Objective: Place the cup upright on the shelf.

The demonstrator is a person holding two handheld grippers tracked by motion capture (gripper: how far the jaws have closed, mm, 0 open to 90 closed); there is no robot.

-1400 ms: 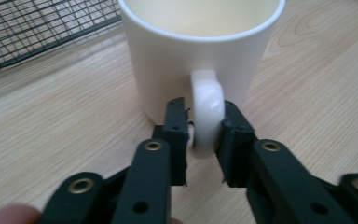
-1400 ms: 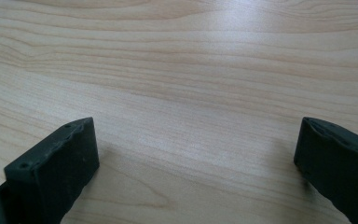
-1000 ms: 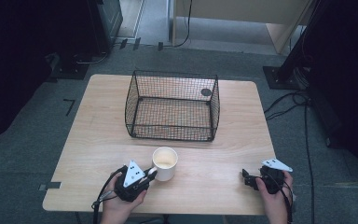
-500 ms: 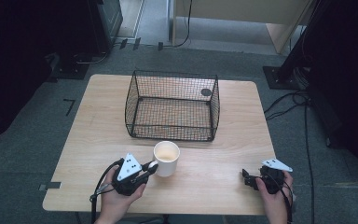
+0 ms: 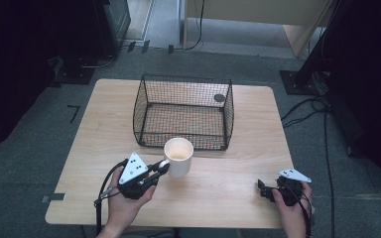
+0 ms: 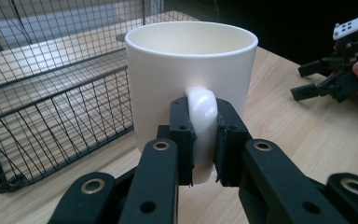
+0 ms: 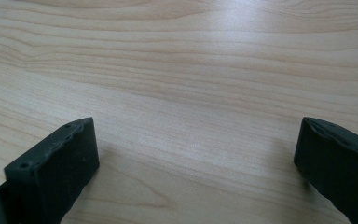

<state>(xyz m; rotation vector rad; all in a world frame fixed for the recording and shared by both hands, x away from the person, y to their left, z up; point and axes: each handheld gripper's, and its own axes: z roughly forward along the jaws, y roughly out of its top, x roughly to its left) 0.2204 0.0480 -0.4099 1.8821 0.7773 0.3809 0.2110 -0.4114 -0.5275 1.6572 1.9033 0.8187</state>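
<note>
One mug (image 5: 178,156) stands upright on the worktop (image 5: 228,188), just near of the wire basket (image 5: 183,111) and toward its middle, apart from the mesh as far as the high view lets me judge. It is cream-white with a thick rim and a glossy handle (image 6: 200,126), and looks like glazed ceramic: stiff, fairly heavy for its size, slick under hard pads, and likely to chip if knocked against the basket wire.

In the left gripper view the left gripper (image 6: 200,140) is clamped on the handle, one jaw on each flat side, about halfway up the loop. That is the natural place to take hold, since the body is too wide and smooth for a sure pinch. A hold on the handle alone puts the mug's weight off to one side, so I judge it may swing or slip round in the jaws if lifted fast; a firm squeeze and a slow, level lift would suit it.

At the near right of the worktop, the right gripper (image 5: 278,190) rests well apart from the mug, its jaws spread wide over bare wood and holding nothing.
</note>
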